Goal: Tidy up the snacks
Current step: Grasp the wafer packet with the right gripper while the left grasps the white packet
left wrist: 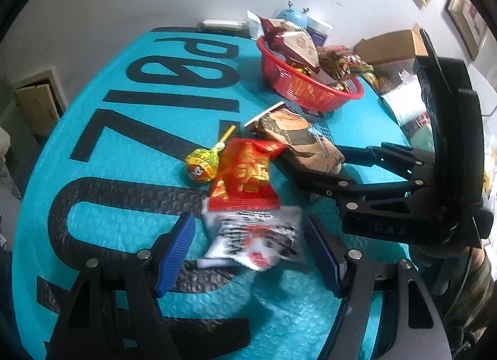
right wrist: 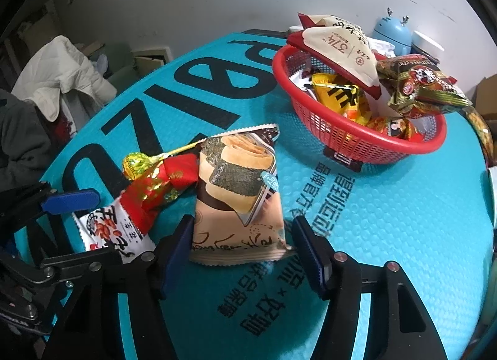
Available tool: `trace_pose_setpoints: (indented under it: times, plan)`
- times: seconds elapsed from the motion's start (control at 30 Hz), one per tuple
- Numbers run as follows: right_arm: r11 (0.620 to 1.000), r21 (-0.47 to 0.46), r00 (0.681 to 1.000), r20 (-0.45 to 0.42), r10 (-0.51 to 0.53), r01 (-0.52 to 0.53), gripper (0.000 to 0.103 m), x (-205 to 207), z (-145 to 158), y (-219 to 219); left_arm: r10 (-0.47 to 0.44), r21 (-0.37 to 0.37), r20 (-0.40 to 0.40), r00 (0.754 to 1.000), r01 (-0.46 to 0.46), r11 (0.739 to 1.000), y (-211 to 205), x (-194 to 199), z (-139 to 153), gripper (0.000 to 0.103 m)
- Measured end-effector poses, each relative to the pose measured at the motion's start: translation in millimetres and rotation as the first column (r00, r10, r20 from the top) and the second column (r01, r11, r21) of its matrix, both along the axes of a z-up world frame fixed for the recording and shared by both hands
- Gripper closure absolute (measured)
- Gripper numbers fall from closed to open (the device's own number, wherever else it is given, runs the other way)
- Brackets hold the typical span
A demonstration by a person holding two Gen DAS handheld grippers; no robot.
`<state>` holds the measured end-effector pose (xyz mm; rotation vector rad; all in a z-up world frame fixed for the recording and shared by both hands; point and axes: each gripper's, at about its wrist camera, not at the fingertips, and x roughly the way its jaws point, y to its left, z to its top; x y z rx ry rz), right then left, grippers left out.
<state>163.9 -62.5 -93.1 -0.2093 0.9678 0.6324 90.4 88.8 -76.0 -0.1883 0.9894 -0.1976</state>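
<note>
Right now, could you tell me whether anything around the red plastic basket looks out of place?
Yes: a crinkly green-and-red snack packet hangs over the red plastic basket's rim on its right side, and a tan triangular packet sticks up above the rim, tilted.

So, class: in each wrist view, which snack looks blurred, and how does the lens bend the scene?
Left wrist view: the white packet between the tool's pads is smeared; the mat bulges round. Right wrist view: the seaweed packet is sharp; the red basket curves.

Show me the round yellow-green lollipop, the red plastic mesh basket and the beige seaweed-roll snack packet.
Yellow-green lollipop (left wrist: 201, 167), left wrist view, wrapped head.
Red mesh basket (right wrist: 351, 137), right wrist view, front wall.
Beige seaweed-roll packet (right wrist: 237, 201), right wrist view, printed front.
</note>
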Motion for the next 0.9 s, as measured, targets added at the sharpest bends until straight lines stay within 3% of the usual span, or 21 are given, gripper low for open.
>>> trace_pose_setpoints:
  times: [0.2,0.4,0.9]
  plan:
    - [1.000,-0.019,1.000,-0.005,0.004,-0.004,0.040,-13.4,1.3,-10.9,-0.023,0.023,-0.036,0.999,0.024,0.999,-9.1,0.3,-10.2,0.032]
    - [1.000,-0.020,1.000,-0.004,-0.011,0.011,0.040,-27.7,7.0,-29.5,0.003,0.036,0.010,1.000,-0.003,0.999,-14.7,-5.8,-6.4,0.051]
    - [0.998,-0.033,0.998,-0.023,-0.063,0.062,0.040,-75.9,10.7,-90.8,-0.128,-0.001,-0.020,0.992,0.128,0.992,-77.2,-38.0,-2.4,0.053]
